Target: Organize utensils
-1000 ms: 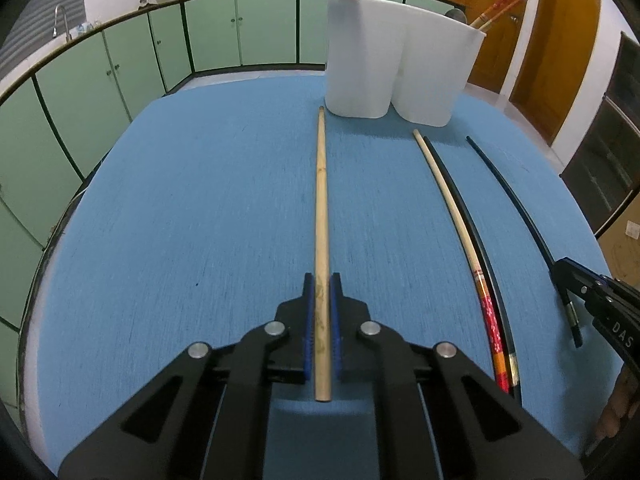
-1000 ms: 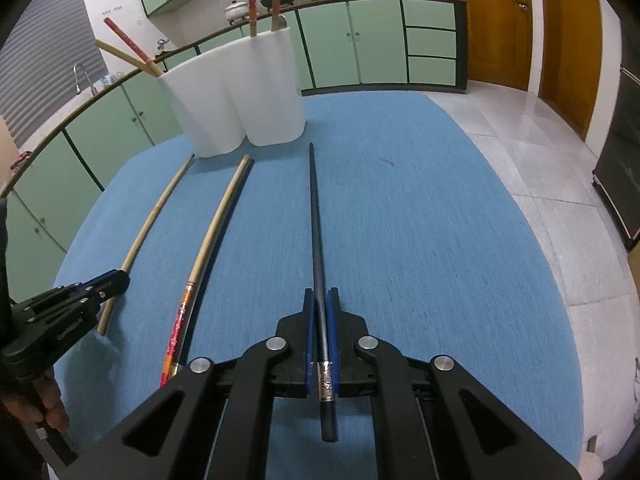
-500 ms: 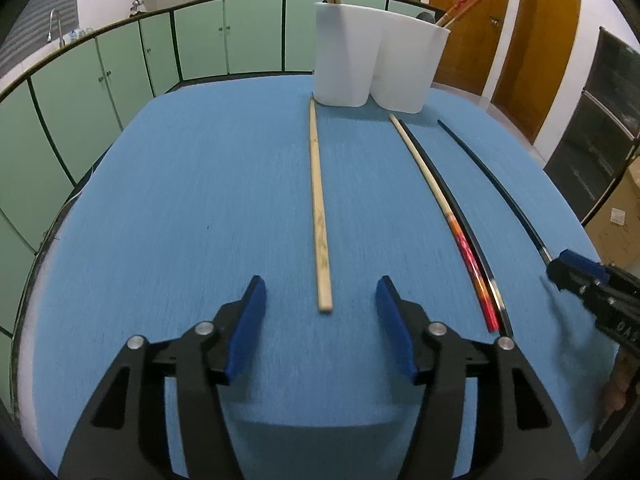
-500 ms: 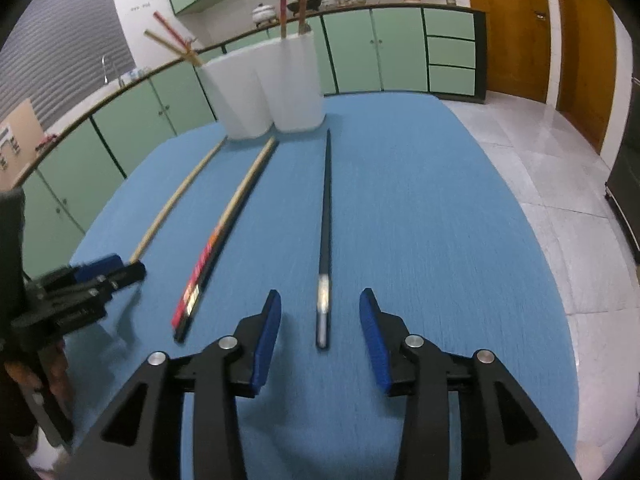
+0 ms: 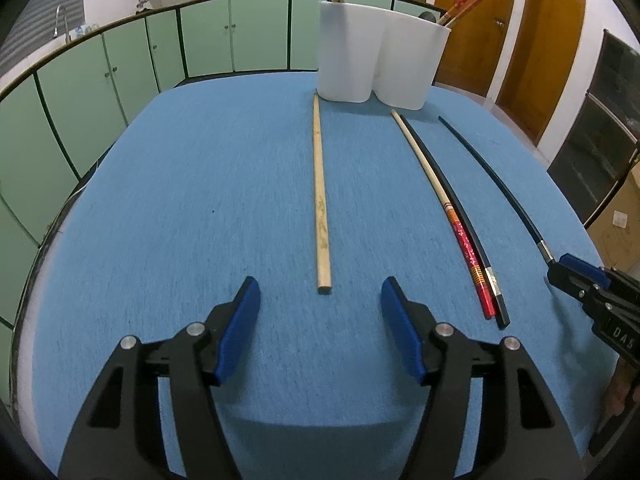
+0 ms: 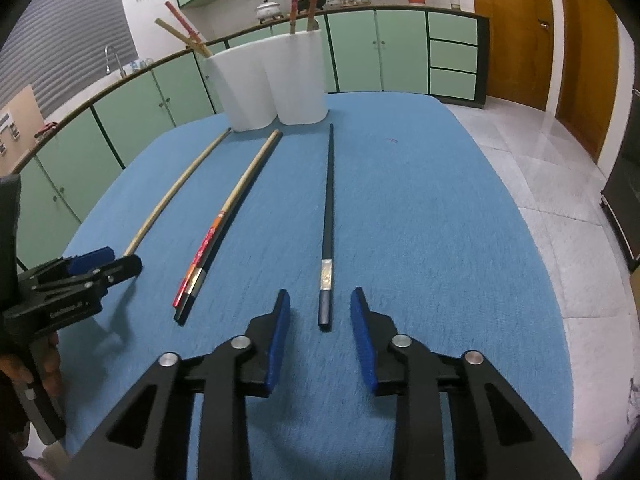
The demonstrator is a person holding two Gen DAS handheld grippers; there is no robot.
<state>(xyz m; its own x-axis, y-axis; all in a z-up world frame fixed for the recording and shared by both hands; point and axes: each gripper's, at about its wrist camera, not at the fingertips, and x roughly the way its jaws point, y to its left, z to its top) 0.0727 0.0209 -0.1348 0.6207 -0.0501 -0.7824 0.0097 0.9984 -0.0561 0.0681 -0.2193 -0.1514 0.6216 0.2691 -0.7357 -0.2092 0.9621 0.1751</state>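
A plain wooden chopstick lies flat on the blue tablecloth, pointing at the white two-part holder. Its near end rests just ahead of my left gripper, which is open with its pads well clear. A black chopstick with a silver band lies in front of my right gripper. Its near end sits between the jaws, which are closing, and the pads do not touch it. Between the two lies a red-ended chopstick beside a second black one.
Several chopsticks stand in the holder at the table's far end. The left gripper shows at the right wrist view's left edge, held by a hand. Green cabinets ring the table, and tiled floor lies off its right edge.
Both grippers let go of their chopsticks, opened and drew back, leaving the sticks flat on the cloth. The right jaws now stand narrower than half a second ago.
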